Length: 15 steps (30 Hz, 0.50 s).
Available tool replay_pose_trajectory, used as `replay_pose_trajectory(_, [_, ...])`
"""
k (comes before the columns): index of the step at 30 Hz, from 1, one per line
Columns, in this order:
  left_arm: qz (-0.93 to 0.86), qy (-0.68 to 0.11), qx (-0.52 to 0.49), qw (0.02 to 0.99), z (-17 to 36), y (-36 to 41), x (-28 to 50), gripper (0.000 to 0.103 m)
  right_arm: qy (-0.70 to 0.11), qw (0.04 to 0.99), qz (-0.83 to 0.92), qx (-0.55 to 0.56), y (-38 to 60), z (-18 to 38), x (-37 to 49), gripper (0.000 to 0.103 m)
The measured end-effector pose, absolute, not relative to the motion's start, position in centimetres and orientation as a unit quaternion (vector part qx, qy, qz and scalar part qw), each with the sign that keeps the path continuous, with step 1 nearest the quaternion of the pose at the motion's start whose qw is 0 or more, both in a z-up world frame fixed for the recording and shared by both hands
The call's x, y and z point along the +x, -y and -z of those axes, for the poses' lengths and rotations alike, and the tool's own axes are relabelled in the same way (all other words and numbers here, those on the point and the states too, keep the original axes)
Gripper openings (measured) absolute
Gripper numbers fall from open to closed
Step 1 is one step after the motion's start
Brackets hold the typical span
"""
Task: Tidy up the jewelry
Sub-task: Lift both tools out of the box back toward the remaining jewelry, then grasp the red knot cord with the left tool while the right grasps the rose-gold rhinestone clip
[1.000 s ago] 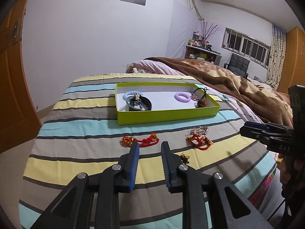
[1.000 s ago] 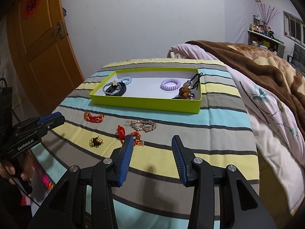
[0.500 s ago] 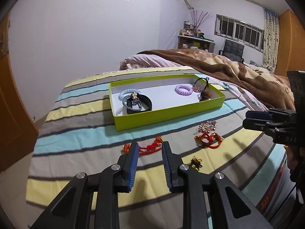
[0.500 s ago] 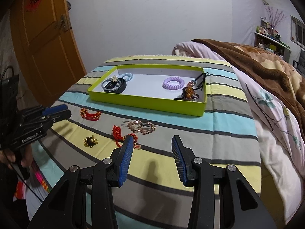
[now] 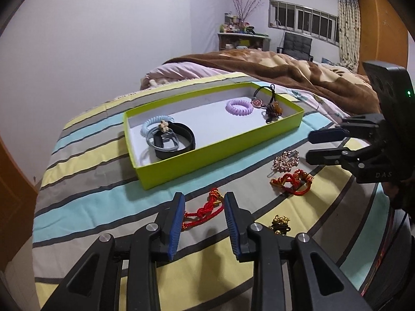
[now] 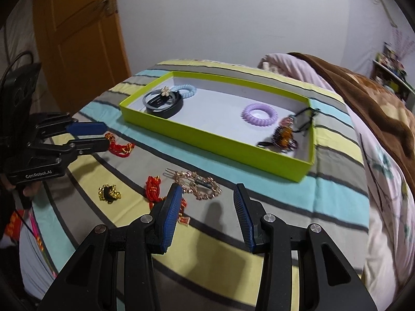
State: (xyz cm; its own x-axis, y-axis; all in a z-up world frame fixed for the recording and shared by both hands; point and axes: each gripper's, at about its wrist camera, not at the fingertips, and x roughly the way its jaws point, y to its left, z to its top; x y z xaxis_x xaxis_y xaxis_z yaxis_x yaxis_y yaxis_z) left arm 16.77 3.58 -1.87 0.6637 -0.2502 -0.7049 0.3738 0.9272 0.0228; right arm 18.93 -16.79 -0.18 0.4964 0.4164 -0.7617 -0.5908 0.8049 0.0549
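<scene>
The red knotted cord (image 5: 205,211) lies loose on the striped bedspread (image 5: 85,204), directly ahead of the left gripper (image 5: 205,204) and framed between its blue pads, its long axis running crosswise to them. That gripper's jaws are opening with nothing pinched. The right gripper (image 6: 207,202), spread and empty, sits nearer the rose-gold hair clip (image 6: 199,184); the green tray (image 5: 220,153) lies beyond both.

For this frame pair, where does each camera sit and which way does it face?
Left wrist view: on the left gripper, tilted down over the striped bedspread; a red cord bracelet lies below the opening jaws, with the right gripper at the right edge.
Right wrist view: on the right gripper, jaws open, tilted down above the rose-gold hair clip; the left gripper and some fingers show at left.
Shared: the green tray and purple coil hair tie.
</scene>
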Motion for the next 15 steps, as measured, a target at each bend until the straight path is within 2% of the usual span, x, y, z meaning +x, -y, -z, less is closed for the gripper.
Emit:
replay_pose_trajectory(13, [0.183,-0.414,0.134,0.881,3.7,-2.2,18.2,0.033,-0.422,0.835,-0.320,-0.147,15.1,1.9,20.6,0.042])
replay_pose_trajectory(15, [0.170,-0.410,0.149,0.884,3.7,-1.7,17.8,0.033,-0.427,0.838,-0.305,-0.149,15.2,2.0,20.5,0.031])
